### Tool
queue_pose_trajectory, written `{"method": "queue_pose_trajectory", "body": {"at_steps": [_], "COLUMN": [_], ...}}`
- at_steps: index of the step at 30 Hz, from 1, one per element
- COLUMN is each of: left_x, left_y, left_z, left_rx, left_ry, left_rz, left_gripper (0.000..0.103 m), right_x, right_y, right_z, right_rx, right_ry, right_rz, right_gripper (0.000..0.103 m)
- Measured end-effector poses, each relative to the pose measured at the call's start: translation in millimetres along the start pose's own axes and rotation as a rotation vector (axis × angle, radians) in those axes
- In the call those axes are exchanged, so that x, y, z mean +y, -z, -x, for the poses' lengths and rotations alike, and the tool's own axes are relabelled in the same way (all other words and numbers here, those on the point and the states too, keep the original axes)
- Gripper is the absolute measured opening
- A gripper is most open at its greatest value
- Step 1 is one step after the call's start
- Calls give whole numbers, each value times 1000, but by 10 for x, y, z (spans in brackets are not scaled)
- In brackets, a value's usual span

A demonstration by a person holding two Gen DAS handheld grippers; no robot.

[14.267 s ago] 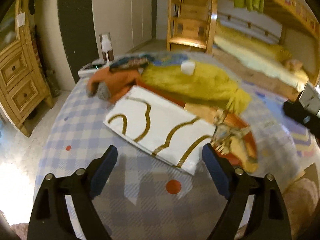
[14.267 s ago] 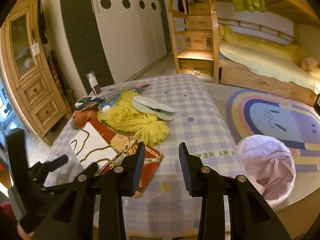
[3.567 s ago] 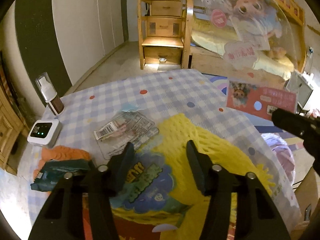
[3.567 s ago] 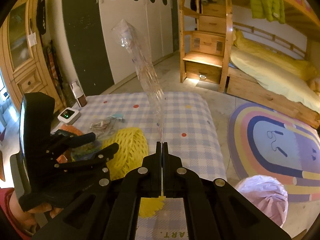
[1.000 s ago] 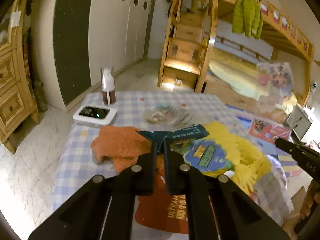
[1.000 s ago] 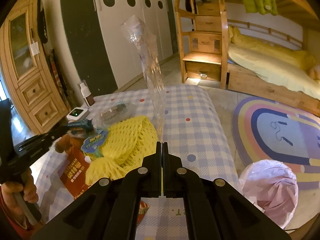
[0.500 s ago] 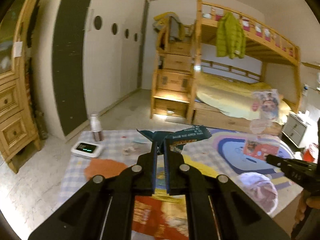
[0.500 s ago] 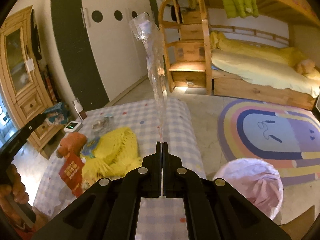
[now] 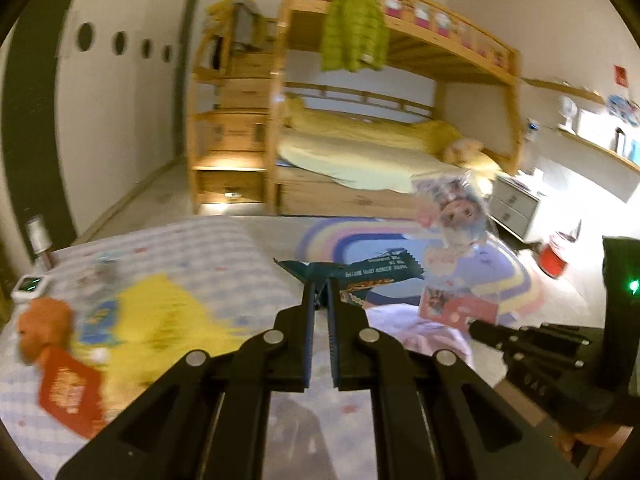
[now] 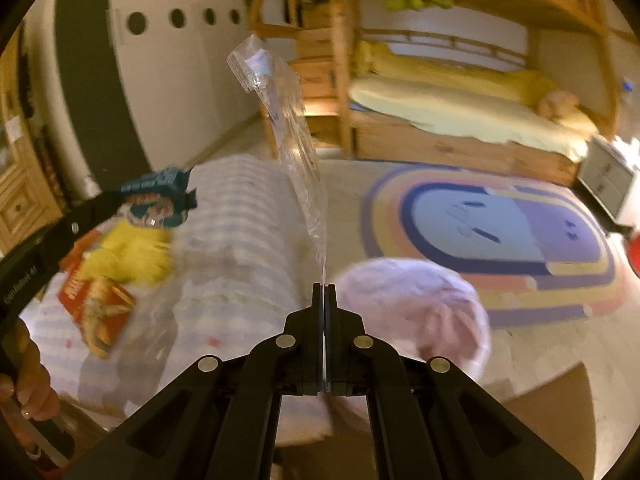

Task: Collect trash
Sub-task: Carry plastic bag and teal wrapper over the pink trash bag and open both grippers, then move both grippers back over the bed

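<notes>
Above the checked table (image 9: 224, 248), left claw (image 9: 321, 300) pinches a teal wrapper (image 9: 376, 270); right claw (image 10: 325, 286) grips clear packaging (image 10: 294, 136)

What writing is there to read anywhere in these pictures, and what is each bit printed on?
"GenRobot AI", as best I can tell: white lettering along the left gripper arm, seen in the right wrist view.
"DAG", faint and uncertain: on the right gripper body, seen in the left wrist view.
Teal wrapper: pale print, too blurred to read.
Red packet: lettering blurred.
Clear plastic package: labels too small to read.
</notes>
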State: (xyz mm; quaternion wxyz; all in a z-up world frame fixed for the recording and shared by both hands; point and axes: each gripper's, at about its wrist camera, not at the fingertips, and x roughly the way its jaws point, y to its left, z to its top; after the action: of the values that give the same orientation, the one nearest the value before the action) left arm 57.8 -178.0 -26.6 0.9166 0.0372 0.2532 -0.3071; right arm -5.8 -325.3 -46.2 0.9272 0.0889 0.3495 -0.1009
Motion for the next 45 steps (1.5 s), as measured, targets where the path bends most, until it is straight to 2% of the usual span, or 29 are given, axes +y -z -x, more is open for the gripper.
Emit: {"method": "queue_pose_trajectory", "body": {"at_steps": [4, 5, 10, 17, 21, 24, 25, 26, 30, 35, 40, 45], "left_x": [-322, -402, -532, -734, -741, -738, -738, -720, -640, -507, -267, 109], "left_y": [3, -9, -128, -104, -82, -75, -76, -71, -100, -166, -239, -238], "left_z": [-257, -361, -608, -1082, -1198, -1249, -1261, -1270, -1247, -1023, -614, -53], "left_rx": [32, 62, 78, 176, 207, 222, 226, 229, 224, 182, 129, 77], "left_ry": [47, 51, 71, 96, 115, 116, 117, 115, 126, 127, 104, 34], "left_rz": [-22, -39, -31, -65, -57, -58, -55, -47, -13, 9, 50, 57], "left_gripper": [4, 5, 5, 6, 9, 24, 35, 41, 41, 41, 42, 45], "right_x": [-374, -433, -791, -988, -1086, -1117, -1116, -1121, -1115, -1047, -847, -491], "right_y": [175, 216, 365, 444, 430, 418, 415, 417, 419, 379, 211, 67], "right_z": [-33, -55, -233, -507, -616, -693, -714, -741, -743, -522, -139, 171], "right_rx": [45, 55, 124, 178, 182, 184, 187, 193, 197, 154, 70, 7], "right_ry": [61, 69, 104, 112, 111, 110, 110, 110, 111, 100, 71, 26], "right_rz": [-65, -78, -162, -202, -218, -226, -228, -229, -238, -243, -218, -164], "right_gripper": [0, 0, 0, 0, 2, 4, 4, 4, 11, 11, 11, 11]}}
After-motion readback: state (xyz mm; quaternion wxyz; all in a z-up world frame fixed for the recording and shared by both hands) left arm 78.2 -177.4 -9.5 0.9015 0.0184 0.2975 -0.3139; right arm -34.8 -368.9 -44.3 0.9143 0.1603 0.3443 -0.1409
